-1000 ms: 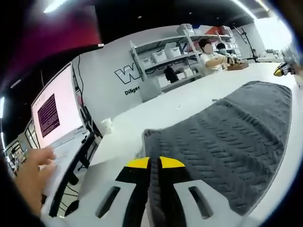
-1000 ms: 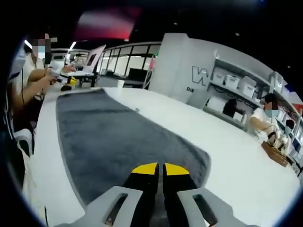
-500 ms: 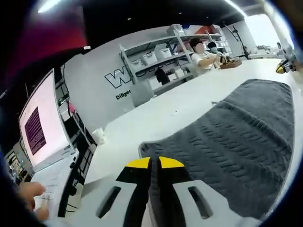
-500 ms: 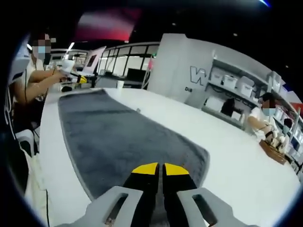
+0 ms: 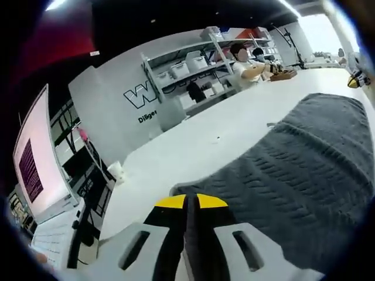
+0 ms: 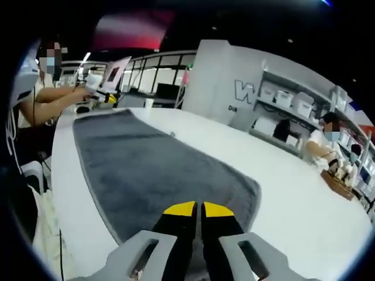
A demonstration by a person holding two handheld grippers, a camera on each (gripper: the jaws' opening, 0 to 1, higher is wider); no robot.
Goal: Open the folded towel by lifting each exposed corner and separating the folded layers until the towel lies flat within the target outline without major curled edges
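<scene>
A grey ribbed towel [image 5: 293, 170] lies spread lengthwise on the white table [image 5: 193, 140]. My left gripper [image 5: 190, 202] is shut on its near corner, with grey cloth showing between the yellow-tipped jaws. In the right gripper view the same towel [image 6: 146, 170] stretches away to the far left. My right gripper [image 6: 197, 208] is shut on the corner at this end. The right gripper [image 5: 355, 80] appears small at the towel's far end in the left gripper view. At the towel's far end in the right gripper view, a person's hand holds the left gripper [image 6: 109, 98].
A monitor [image 5: 32, 170] and keyboard stand left of the table. A small white cup [image 5: 116, 170] sits near the table's edge. Shelves with white bins [image 5: 187, 64] line the back wall. Another person [image 6: 328, 146] works at a wooden tray [image 6: 340, 186].
The left gripper view has swung, so the monitor slid left and the hand at lower left left the picture. The towel stays stretched between both grippers. The right gripper view barely changed.
</scene>
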